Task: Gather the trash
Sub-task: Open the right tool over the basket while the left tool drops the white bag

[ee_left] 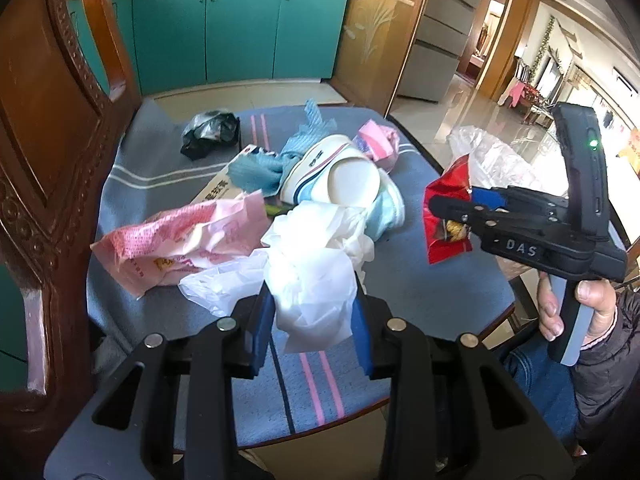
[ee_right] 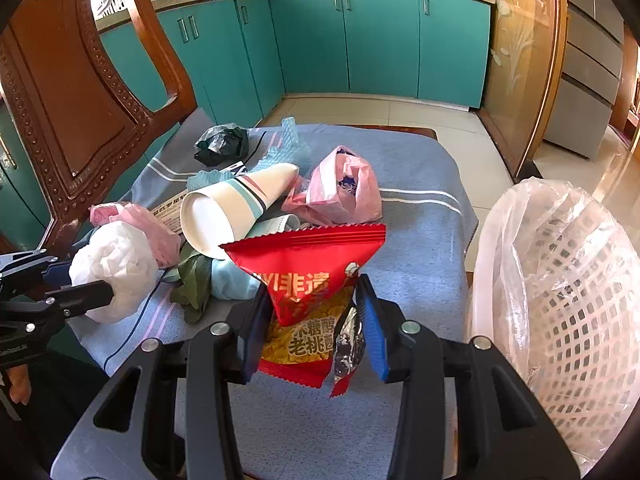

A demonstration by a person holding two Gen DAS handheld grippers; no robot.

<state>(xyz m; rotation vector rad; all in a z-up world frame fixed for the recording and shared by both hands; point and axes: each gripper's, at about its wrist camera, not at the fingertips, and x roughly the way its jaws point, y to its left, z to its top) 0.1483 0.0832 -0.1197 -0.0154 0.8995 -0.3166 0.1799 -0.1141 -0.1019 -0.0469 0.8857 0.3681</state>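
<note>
My left gripper (ee_left: 314,304) is shut on a crumpled white plastic bag (ee_left: 312,272), held just above the pile on the chair seat. In the right wrist view that bag (ee_right: 116,268) shows at the left, between the left gripper's (ee_right: 80,276) fingers. My right gripper (ee_right: 312,296) is shut on a red snack wrapper (ee_right: 308,264), lifted off the cloth. The left wrist view shows this wrapper (ee_left: 444,236) and the right gripper (ee_left: 450,206) at the right, with a hand on the handle. A white lattice basket (ee_right: 560,300) lined with clear plastic stands to the right.
On the blue striped cloth (ee_right: 412,224) over the seat lie a paper cup (ee_right: 232,208), pink bags (ee_left: 180,240) (ee_right: 344,192), a black bag (ee_left: 208,132), blue netting (ee_left: 256,172) and a leaflet. The carved wooden chair back (ee_right: 80,100) rises at the left. Teal cabinets (ee_right: 380,40) stand behind.
</note>
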